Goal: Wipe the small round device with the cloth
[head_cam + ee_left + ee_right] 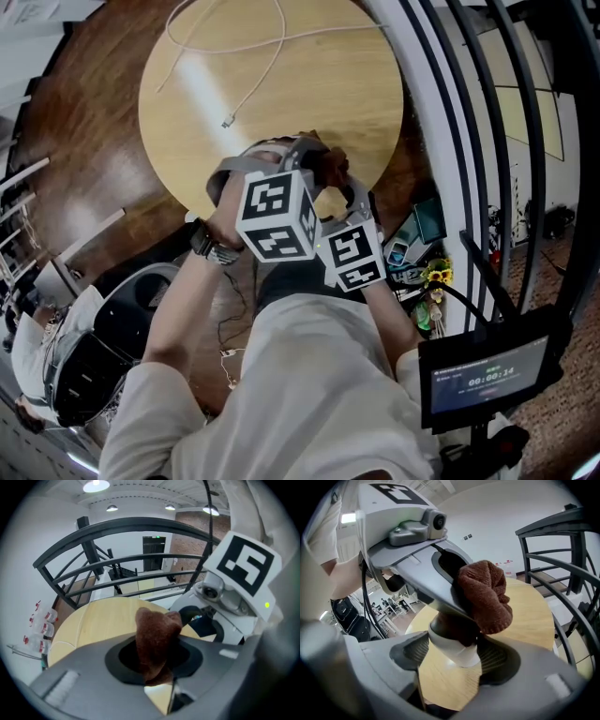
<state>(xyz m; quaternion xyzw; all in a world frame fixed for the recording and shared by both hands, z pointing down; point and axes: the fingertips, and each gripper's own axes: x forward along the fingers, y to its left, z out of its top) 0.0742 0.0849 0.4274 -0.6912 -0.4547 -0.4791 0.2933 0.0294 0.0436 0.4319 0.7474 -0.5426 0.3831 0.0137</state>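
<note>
The right gripper (pixel 457 660) is clamping the small white round device (pixel 458 649) at the centre of its view, over the table (pixel 529 616). The left gripper (pixel 157 660), pinching the brown cloth (pixel 487 597), is pointing in from the upper left, with the cloth touching the device's top.

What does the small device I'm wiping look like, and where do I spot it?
Over the near edge of the round wooden table, find the right gripper. The small round device is the white cylinder clamped between its jaws. It is pale and smooth, unlike the fuzzy brown cloth against its top.
</note>
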